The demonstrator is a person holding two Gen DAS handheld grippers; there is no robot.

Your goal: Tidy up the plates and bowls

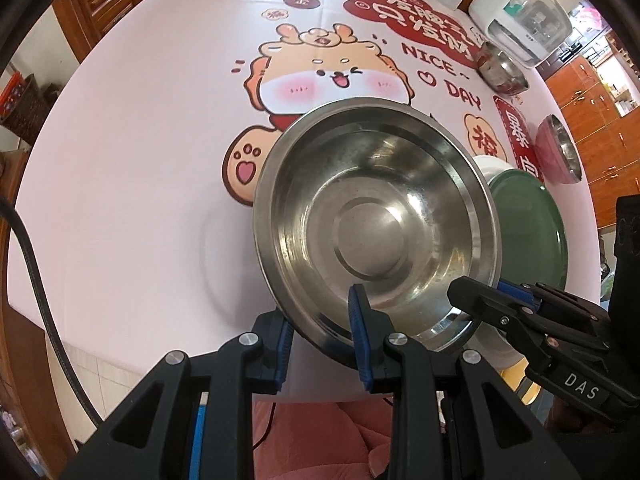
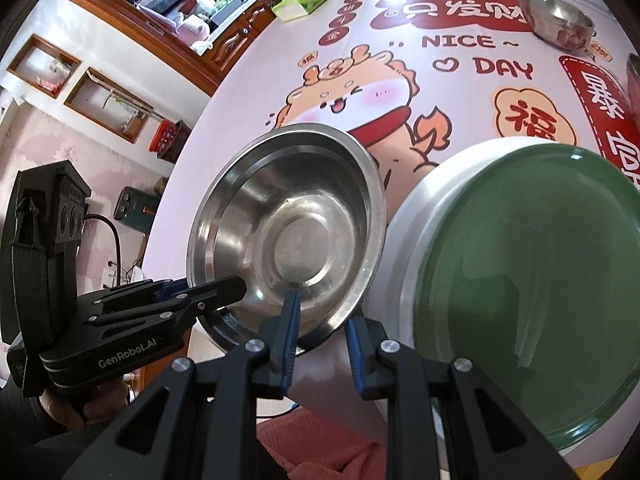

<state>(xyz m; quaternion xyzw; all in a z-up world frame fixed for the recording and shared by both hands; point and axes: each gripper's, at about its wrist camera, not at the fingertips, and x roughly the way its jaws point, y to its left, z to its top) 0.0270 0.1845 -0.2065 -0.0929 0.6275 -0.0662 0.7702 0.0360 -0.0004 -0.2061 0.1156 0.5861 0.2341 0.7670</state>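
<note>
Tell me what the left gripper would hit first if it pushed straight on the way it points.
Nothing new: the left gripper is already clamped on the near rim of the steel bowl. Pushed on, it would likely press the bowl toward the tablecloth; depth is unclear.

Both views are bright and evenly lit by soft, daylight-like light. The pink desk [image 1: 132,152] is nearly washed out toward nine o'clock in the left wrist view. The steel bowl [image 1: 376,220] carries white glare streaks on its inner wall around eleven and one o'clock. The green plate [image 2: 532,280] shows a small highlight at twelve o'clock and broad dull reflections. Shadows are faint. Fisheye distortion bends the desk edge and cabinets; black vignette fills the corners. Near parts at six o'clock look slightly soft.
</note>
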